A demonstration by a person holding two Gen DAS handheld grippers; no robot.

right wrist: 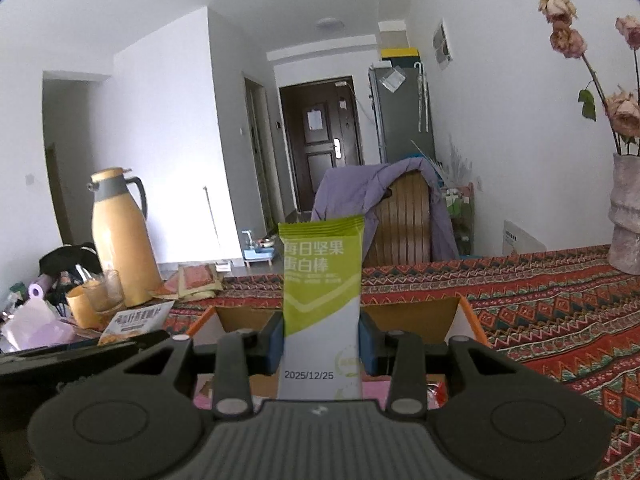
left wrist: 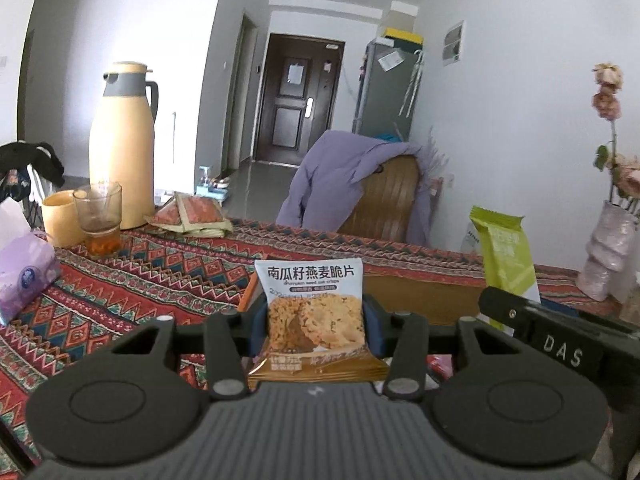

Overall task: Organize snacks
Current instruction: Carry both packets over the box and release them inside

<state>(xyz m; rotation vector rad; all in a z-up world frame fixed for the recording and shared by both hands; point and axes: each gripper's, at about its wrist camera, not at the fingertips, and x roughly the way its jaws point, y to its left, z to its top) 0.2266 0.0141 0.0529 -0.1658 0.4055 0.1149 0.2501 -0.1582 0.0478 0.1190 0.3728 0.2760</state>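
Box (right wrist: 448, 320) – open, cardboard | glass (left wrist: 98, 216) – amber drink

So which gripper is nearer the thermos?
Left. The left gripper, shut on an oat crisp pack, is closer to the thermos; the right gripper, holding a green bar, sits farther right.

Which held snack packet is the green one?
The tall green protein bar in the right tool; the left tool holds a square white oat crisp packet.

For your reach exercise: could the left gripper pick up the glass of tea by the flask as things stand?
Probably not yet: the left gripper is shut on a biscuit packet. The glass stands uncovered across the table, but the jaws are occupied.
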